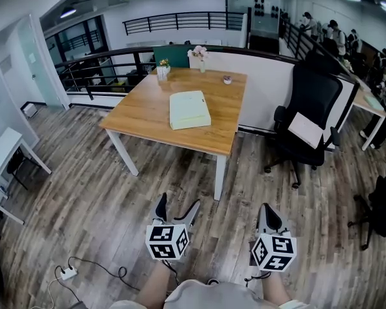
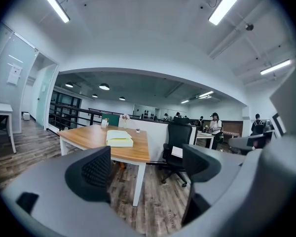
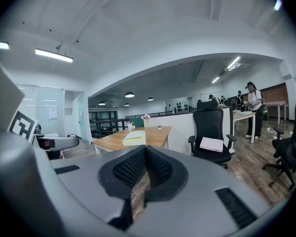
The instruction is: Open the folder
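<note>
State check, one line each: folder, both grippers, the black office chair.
folder: closed, flat on the wooden table, untouched.
left gripper: jaws apart, nothing between them, well short of the table.
right gripper: jaws together, nothing between them, also short of the table.
office chair: unoccupied, beside the table, a flat white item on its seat.

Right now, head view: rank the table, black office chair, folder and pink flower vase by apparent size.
Largest to smallest:
1. table
2. black office chair
3. folder
4. pink flower vase; it stands at the table's far edge, so distance shrinks it a little.
</note>
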A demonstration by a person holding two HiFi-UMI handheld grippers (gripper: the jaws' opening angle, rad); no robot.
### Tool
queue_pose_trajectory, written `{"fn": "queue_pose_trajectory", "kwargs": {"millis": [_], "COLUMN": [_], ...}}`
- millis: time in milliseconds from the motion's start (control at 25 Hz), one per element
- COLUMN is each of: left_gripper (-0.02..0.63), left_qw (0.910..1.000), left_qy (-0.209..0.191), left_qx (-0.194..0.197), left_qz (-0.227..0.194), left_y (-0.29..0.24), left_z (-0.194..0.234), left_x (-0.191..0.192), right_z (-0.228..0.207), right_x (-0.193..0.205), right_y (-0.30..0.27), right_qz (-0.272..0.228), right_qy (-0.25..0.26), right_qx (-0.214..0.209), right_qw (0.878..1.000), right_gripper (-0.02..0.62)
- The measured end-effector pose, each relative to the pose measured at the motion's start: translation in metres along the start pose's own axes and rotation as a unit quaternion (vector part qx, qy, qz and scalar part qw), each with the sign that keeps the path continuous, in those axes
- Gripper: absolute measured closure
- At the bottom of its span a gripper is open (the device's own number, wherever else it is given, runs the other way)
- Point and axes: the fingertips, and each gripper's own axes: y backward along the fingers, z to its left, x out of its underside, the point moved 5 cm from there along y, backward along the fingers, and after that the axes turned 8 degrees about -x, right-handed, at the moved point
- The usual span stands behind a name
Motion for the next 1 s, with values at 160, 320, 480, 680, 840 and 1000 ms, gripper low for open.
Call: {"fn": "queue_pose_trajectory", "kwargs": {"millis": [160,320,480,680,840,1000], "left_gripper": [0.097,0.067,0.069,0.069,0.071,0.071], "left_qw": [0.9998,0.9996,0.9995,0.999,0.9985,0.9982], "left_qy": [0.01,0.012,0.012,0.015,0.019,0.025], "left_qx": [0.003,-0.005,-0.026,-0.041,-0.05,-0.054], "left_qz": [-0.02,-0.025,-0.015,-0.003,0.003,-0.003], "left_y": [0.001,0.004,0.006,0.002,-0.01,-0.033], "left_z": [-0.007,-0.011,-0.011,-0.008,-0.003,0.003], "left_x": [-0.002,0.0,0.006,0.015,0.018,0.016], "right_z": [-0.008,-0.018,-0.027,-0.039,-0.047,-0.056], "right_x": [-0.001,0.002,0.008,0.014,0.018,0.019], "right_y": [0.001,0.003,0.007,0.003,-0.007,-0.026], "right_qz": [0.0,0.001,0.009,0.017,0.027,0.031], "right_qy": [0.0,-0.003,-0.006,-0.014,-0.019,-0.024], "right_qx": [-0.003,-0.004,-0.006,-0.001,0.002,0.003], "right_qw": [1.0,1.0,1.0,1.0,0.999,0.999], "right_gripper": [0.594,0.594,0.594,0.594,0.594,0.594]}}
